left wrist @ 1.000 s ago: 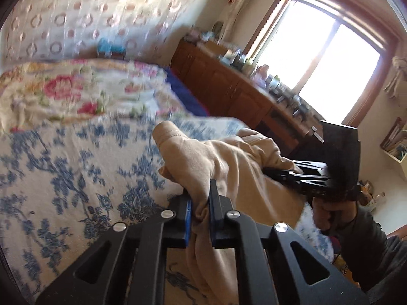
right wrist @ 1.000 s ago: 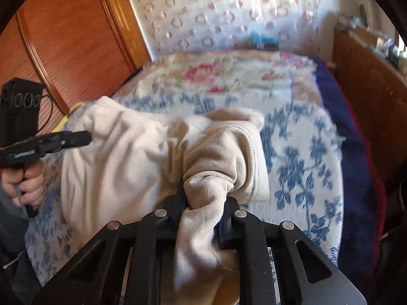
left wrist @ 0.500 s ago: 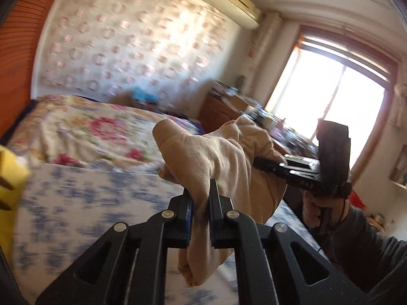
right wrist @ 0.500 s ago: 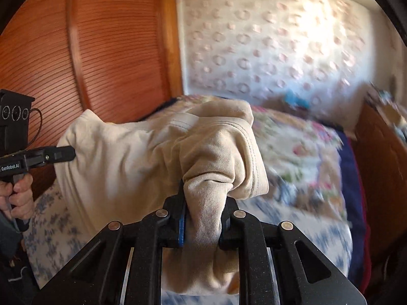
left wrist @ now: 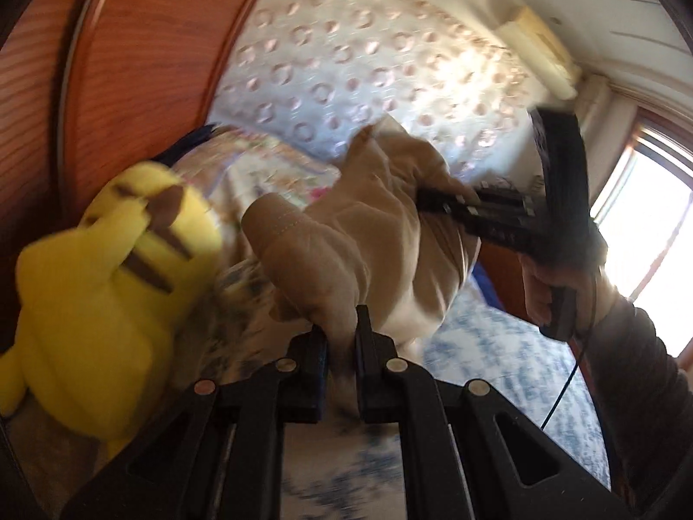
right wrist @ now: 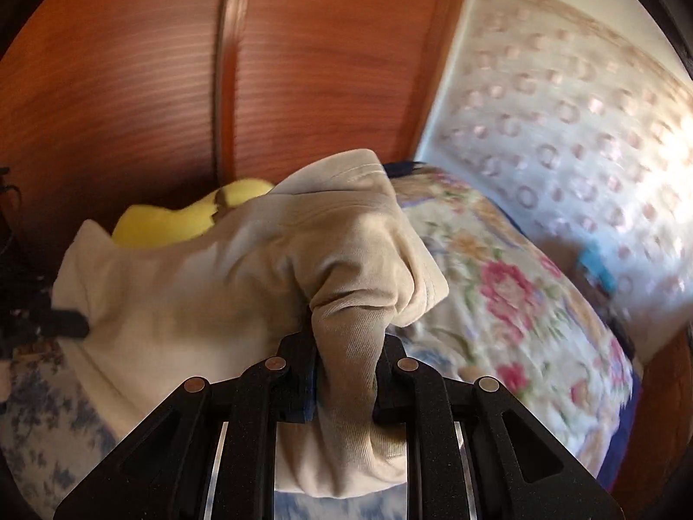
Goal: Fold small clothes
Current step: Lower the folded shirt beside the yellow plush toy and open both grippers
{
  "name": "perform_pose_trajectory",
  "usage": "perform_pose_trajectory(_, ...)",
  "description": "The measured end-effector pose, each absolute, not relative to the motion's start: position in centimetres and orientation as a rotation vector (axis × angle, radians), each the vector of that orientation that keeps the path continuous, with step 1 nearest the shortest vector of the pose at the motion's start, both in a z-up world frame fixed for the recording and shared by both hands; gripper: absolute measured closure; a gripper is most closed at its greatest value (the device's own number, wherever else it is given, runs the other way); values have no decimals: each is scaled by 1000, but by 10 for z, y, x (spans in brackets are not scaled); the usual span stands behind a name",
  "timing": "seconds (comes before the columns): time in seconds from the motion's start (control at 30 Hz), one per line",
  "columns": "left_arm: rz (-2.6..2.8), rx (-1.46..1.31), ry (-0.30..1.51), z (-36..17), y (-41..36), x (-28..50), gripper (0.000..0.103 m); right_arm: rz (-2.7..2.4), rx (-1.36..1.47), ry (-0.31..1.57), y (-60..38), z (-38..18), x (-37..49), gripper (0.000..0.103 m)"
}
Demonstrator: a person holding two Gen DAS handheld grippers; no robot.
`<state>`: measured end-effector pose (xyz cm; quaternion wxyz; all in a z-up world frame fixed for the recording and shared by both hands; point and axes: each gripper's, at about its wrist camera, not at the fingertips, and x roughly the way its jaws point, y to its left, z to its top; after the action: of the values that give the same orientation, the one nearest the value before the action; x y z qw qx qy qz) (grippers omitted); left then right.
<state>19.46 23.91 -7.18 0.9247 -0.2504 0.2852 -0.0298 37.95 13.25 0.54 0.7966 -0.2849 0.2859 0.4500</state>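
left claw (left wrist: 341, 353) clamped on a bunch of the beige garment (left wrist: 359, 234), held up over the bed (left wrist: 498, 346). right claw (right wrist: 346, 362) clamped on another bunch, also seen at 2 o'clock in left view. yellow plush (left wrist: 104, 286) at 9 o'clock, wooden wardrobe (right wrist: 303, 65) behind.

A: We are seeing the garment (left wrist: 368, 234) hanging between the left gripper (left wrist: 341, 353) and the right gripper (right wrist: 346, 368), above the bed (left wrist: 498, 359).

B: In the left wrist view, we are noting the plush toy (left wrist: 99, 286) sitting left of the garment, with the wooden panel (left wrist: 143, 65) behind it.

A: The right gripper (left wrist: 442, 203) is gripping the garment's far right edge there; the window (left wrist: 645, 234) is lying further right.

B: We are placing the patterned wall (right wrist: 563, 121) behind the bed (right wrist: 519, 303).
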Motion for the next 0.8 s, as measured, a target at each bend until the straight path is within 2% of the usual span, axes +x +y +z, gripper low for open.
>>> perform_pose_trajectory(0.17,-3,-534,617,-94,248,194,97,1030,-661,640,185,-29,387,88)
perform_pose_trajectory(0.23,22,-531,636,-98,245,194,96,1026,-654,674,194,-38,395,84)
perform_pose_trajectory(0.27,36,-522,647,-101,243,197,96,1015,-644,684,194,-40,399,80)
perform_pose_trajectory(0.33,54,-506,670,-106,241,202,93,959,-609,694,197,-38,407,52)
perform_pose_trajectory(0.37,56,-497,674,-106,240,204,89,938,-579,690,191,-36,411,48)
perform_pose_trajectory(0.5,60,-445,675,-102,238,203,79,892,-454,723,156,-26,429,48)
perform_pose_trajectory(0.73,94,-312,665,-83,232,193,62,838,-341,801,121,-39,439,48)
perform_pose_trajectory(0.8,105,-286,653,-77,229,186,54,828,-328,805,115,-40,435,48)
